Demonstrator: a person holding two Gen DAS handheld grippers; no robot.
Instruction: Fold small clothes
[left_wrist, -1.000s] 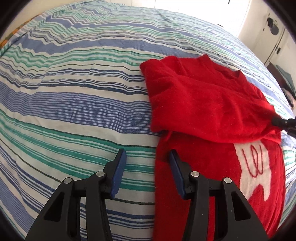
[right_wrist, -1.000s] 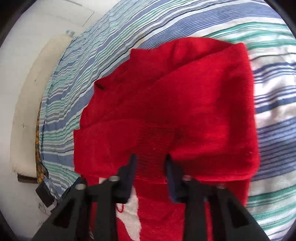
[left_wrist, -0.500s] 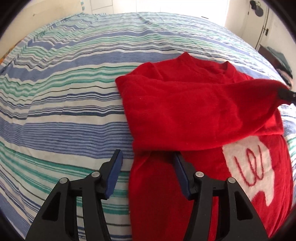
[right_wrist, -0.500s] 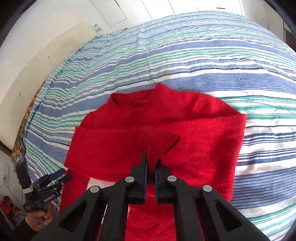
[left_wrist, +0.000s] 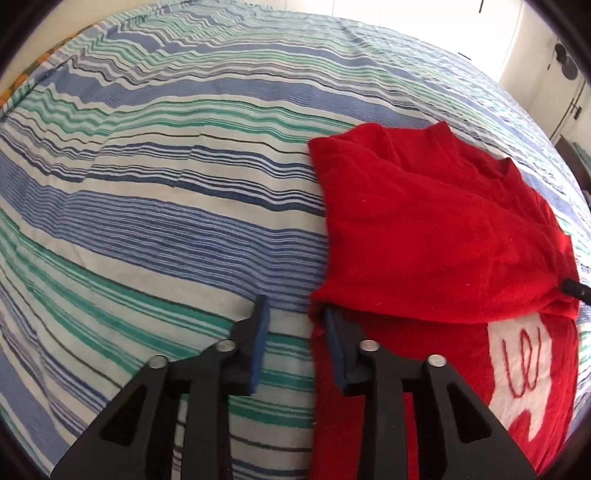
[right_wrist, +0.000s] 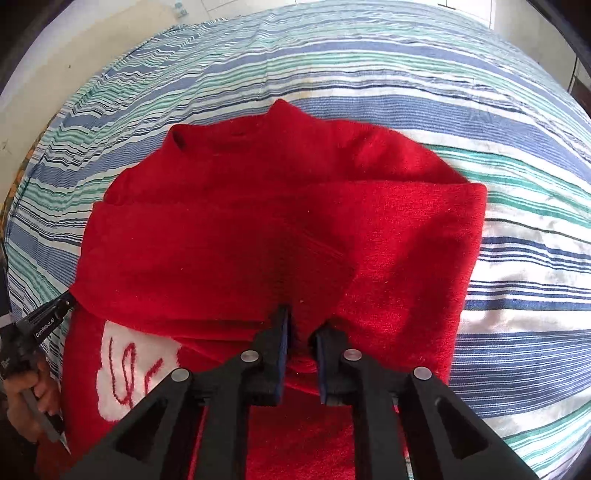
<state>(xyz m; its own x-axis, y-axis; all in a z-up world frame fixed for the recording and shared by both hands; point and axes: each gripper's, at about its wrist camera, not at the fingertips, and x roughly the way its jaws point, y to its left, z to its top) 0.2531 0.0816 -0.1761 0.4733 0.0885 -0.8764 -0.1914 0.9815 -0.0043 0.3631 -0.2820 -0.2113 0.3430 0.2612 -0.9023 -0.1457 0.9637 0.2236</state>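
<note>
- The sweater (right_wrist: 258, 221) lies flat on the bed (right_wrist: 498, 110), with its collar (right_wrist: 229, 136) at the far end.
- Both sleeves are folded across the chest, one over the other.
- The printed patch (left_wrist: 524, 373) lies nearer than the sleeves, partly under them.
- The left gripper (left_wrist: 295, 332) stands at the sweater's left edge: one finger over the bed, the other at the cloth.
- The right gripper (right_wrist: 301, 332) stands over the sleeve cuff in the middle.

The red sweater (left_wrist: 436, 236) has its hem cut off by the frame's bottom edge.
</note>
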